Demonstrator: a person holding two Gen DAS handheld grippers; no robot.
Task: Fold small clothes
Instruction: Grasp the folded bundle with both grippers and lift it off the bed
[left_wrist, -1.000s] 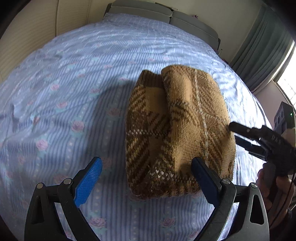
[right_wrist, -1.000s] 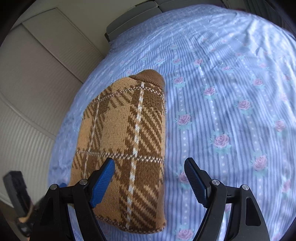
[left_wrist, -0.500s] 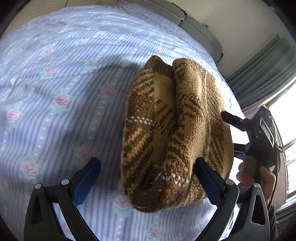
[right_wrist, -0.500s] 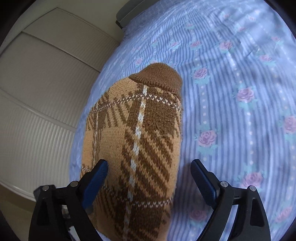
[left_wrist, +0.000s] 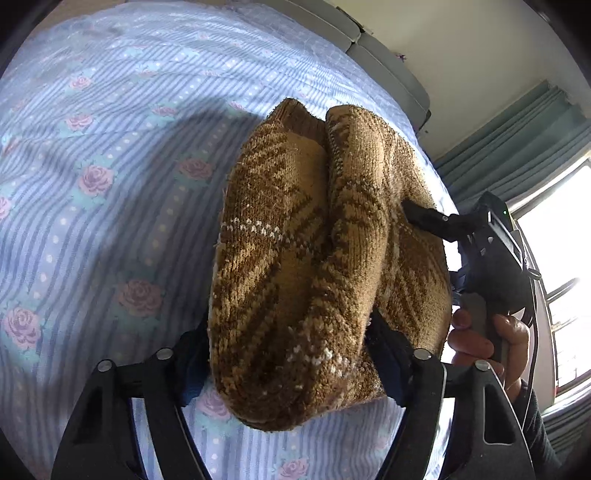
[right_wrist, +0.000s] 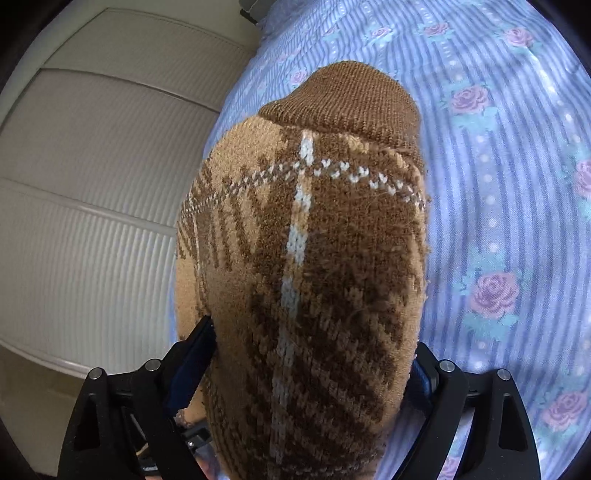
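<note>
**Folded plaid sweater pinched between both tongs above the bed**

Our left gripper (left_wrist: 291, 354) is clenched on the near end of the folded brown plaid sweater (left_wrist: 314, 258): its two black fingers press into the knit from either side, and the bundle bulges out between and over them, hiding the blue pads almost wholly. Our right gripper (right_wrist: 314, 369) grasps the same sweater (right_wrist: 306, 277) in the same way, one blue pad (right_wrist: 192, 354) showing at the left flank of the cloth while the other finger is mostly buried on the right.

From the left wrist view we see the right gripper (left_wrist: 421, 218) coming in at the sweater's right edge, its black finger sunk into the knit, with the hand (left_wrist: 491, 339) that holds it just below. The sweater reaches forward from both tongs, folded lengthwise into two rolls lying side by side, with the dark ribbed hem (right_wrist: 351, 99) at its far end.

Beneath the sweater spreads the blue striped bedsheet with pink roses (left_wrist: 110, 184). Beyond the sweater's far end lies the grey headboard (left_wrist: 391, 70); to its right hang teal curtains (left_wrist: 517, 140) beside a bright window (left_wrist: 554, 251). In the right wrist view, pale ribbed wardrobe doors (right_wrist: 92, 184) stand left of the sweater.
</note>
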